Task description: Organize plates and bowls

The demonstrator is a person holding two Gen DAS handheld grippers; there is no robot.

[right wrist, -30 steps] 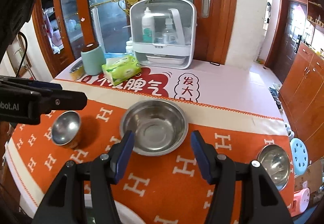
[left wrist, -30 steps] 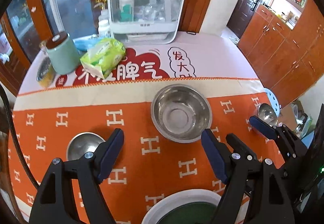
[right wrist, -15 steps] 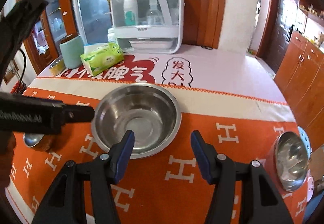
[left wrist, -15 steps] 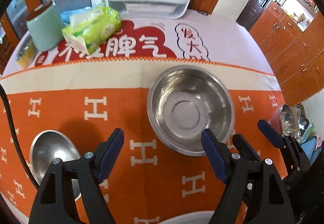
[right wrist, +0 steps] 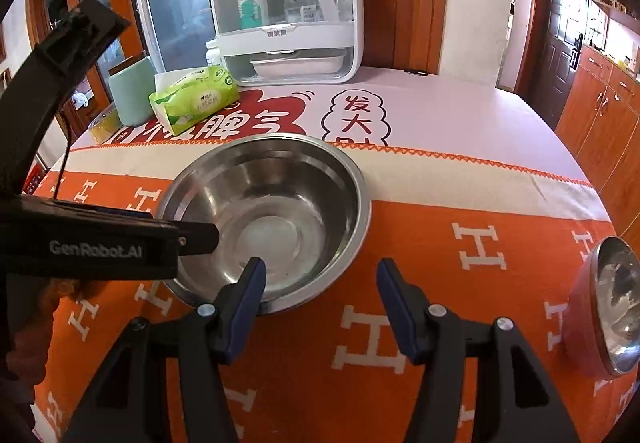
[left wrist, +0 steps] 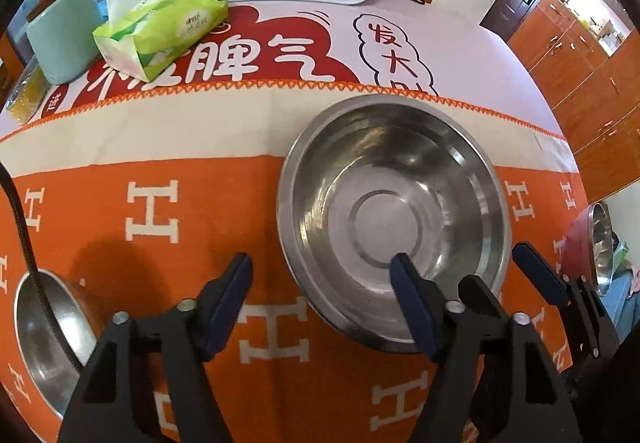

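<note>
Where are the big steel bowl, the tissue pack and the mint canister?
big steel bowl (left wrist: 394,217), left wrist view, flat inner bottom.
tissue pack (left wrist: 168,25), left wrist view, green top face.
mint canister (right wrist: 132,93), right wrist view, side wall.

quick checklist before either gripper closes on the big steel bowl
1. Left gripper open: ok.
2. Right gripper open: ok.
3. Big steel bowl upright and empty: ok.
4. Bowl rim between the left fingers: ok, one finger sits over the inside, the other outside.
5. Rim between the right fingers: ok by the look of it, one finger is over the near rim.
6. Finger depth on the wall: cannot tell.
</note>
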